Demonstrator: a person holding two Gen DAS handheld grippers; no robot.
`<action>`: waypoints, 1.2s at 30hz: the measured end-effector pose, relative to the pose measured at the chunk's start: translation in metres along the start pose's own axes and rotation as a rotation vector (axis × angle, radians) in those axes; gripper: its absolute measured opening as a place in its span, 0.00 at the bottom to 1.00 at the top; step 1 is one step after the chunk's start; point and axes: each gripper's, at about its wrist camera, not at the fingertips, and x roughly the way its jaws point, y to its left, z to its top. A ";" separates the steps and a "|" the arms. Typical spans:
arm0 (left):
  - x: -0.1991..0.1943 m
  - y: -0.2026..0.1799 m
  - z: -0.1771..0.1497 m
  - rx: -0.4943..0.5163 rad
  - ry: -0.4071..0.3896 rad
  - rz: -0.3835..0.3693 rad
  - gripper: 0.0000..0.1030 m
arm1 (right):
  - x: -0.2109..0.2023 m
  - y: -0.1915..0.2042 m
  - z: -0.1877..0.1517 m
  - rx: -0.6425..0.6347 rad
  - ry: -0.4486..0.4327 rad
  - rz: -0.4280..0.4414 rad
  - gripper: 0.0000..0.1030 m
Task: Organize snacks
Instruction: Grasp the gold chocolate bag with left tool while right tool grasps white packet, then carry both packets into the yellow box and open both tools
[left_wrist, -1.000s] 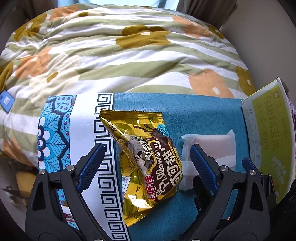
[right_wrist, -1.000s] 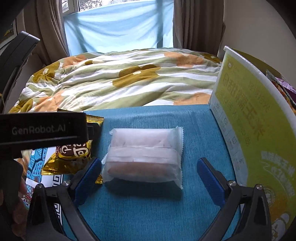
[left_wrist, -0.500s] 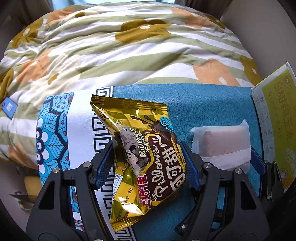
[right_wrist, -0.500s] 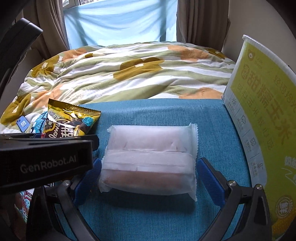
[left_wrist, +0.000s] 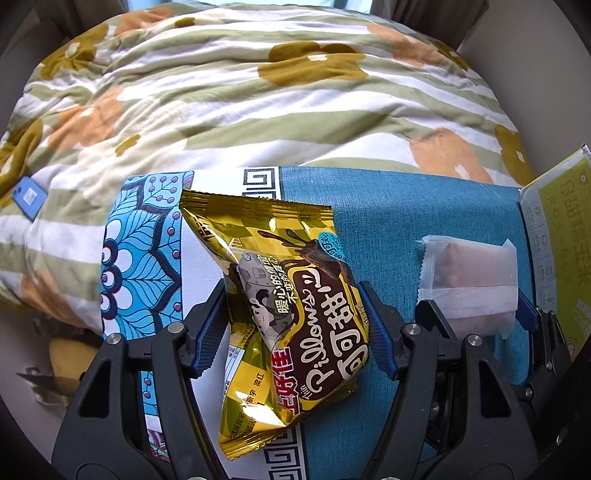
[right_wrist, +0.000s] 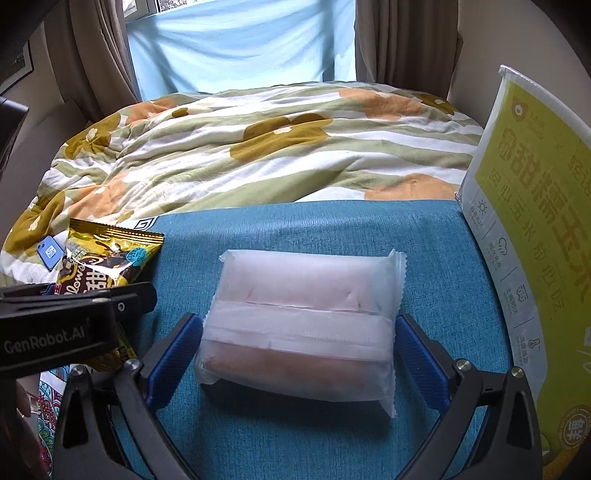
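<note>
My left gripper (left_wrist: 295, 328) is shut on a gold and brown snack packet (left_wrist: 291, 310), its blue pads pressing both sides, held above the teal cloth (left_wrist: 399, 206). The packet also shows in the right wrist view (right_wrist: 107, 258). My right gripper (right_wrist: 295, 354) is shut on a translucent white wrapped cake (right_wrist: 303, 325), pads touching its two ends. The cake also shows at the right of the left wrist view (left_wrist: 469, 280).
A tall yellow-green corn snack bag (right_wrist: 532, 229) stands at the right edge of the cloth. A striped floral duvet (right_wrist: 258, 147) lies behind. A patterned blue and white cloth border (left_wrist: 147, 251) lies at the left. The left gripper body (right_wrist: 55, 332) sits close beside the right one.
My left gripper closed on the gold packet and lifted it. My right gripper closed on the white wrapped cake and raised it slightly.
</note>
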 end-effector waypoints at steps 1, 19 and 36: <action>0.000 0.001 0.000 0.000 -0.001 0.000 0.62 | 0.000 -0.001 -0.001 0.001 -0.002 0.002 0.99; -0.021 0.000 -0.008 0.027 -0.046 -0.022 0.60 | -0.010 0.002 0.002 -0.053 -0.040 0.049 0.71; -0.196 -0.027 -0.013 0.138 -0.284 -0.106 0.60 | -0.166 -0.006 0.028 -0.025 -0.219 0.067 0.71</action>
